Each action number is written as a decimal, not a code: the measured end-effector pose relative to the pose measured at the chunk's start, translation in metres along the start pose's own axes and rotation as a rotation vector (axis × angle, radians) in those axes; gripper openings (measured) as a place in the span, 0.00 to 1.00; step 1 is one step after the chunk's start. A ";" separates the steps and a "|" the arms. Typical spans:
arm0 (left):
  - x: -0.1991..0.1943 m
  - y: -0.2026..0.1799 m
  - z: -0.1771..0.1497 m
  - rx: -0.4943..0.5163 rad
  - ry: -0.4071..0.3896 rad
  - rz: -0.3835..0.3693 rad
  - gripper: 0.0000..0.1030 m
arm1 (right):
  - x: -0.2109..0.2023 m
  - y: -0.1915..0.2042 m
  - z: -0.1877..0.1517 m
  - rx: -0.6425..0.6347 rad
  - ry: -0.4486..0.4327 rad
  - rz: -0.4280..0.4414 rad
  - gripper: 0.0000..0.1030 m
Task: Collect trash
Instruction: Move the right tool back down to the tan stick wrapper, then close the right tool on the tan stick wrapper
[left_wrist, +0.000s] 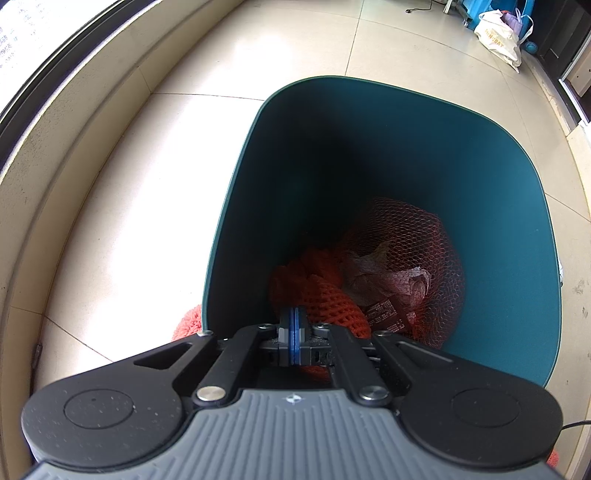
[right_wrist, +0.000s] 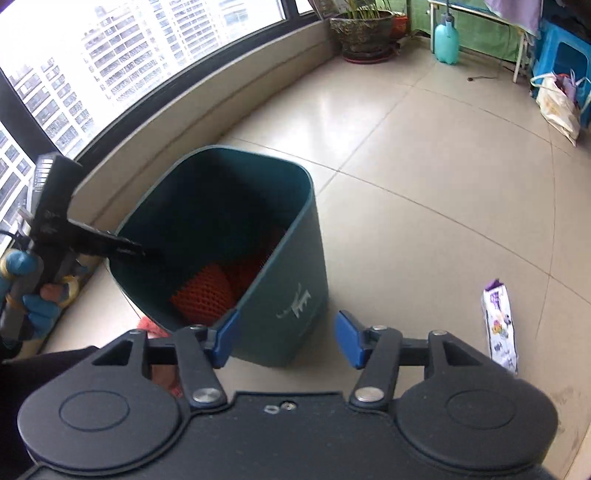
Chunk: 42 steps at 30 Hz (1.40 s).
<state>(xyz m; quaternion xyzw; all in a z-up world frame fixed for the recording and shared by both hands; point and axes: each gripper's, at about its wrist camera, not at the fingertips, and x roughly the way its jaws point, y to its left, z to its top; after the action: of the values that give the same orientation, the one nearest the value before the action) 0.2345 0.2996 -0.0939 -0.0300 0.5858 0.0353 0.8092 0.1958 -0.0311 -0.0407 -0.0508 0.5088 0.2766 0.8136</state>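
A teal trash bin stands on the tiled floor. Inside lie an orange foam net, a red mesh bag and crumpled paper. My left gripper is shut with nothing between its pads, poised over the bin's near rim; it shows in the right wrist view reaching over the bin's left rim. My right gripper is open and empty, low in front of the bin. A purple-and-white wrapper lies on the floor to the right of the bin.
A low ledge under the window runs along the left. A potted plant, a teal spray bottle, a blue stool and a white bag stand at the far side. Something orange and fluffy lies by the bin's base.
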 end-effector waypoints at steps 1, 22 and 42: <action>0.000 0.000 0.000 0.001 0.000 0.001 0.00 | 0.004 -0.006 -0.010 0.007 0.021 -0.018 0.59; 0.000 0.003 -0.001 0.003 0.003 -0.003 0.00 | 0.207 -0.101 -0.126 0.445 0.359 -0.090 0.85; 0.001 0.001 -0.001 0.005 0.006 0.000 0.00 | 0.245 -0.103 -0.152 0.403 0.405 -0.207 0.27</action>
<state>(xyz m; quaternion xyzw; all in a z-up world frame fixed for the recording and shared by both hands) 0.2335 0.3006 -0.0954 -0.0283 0.5884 0.0338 0.8074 0.2060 -0.0756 -0.3432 0.0059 0.6974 0.0698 0.7133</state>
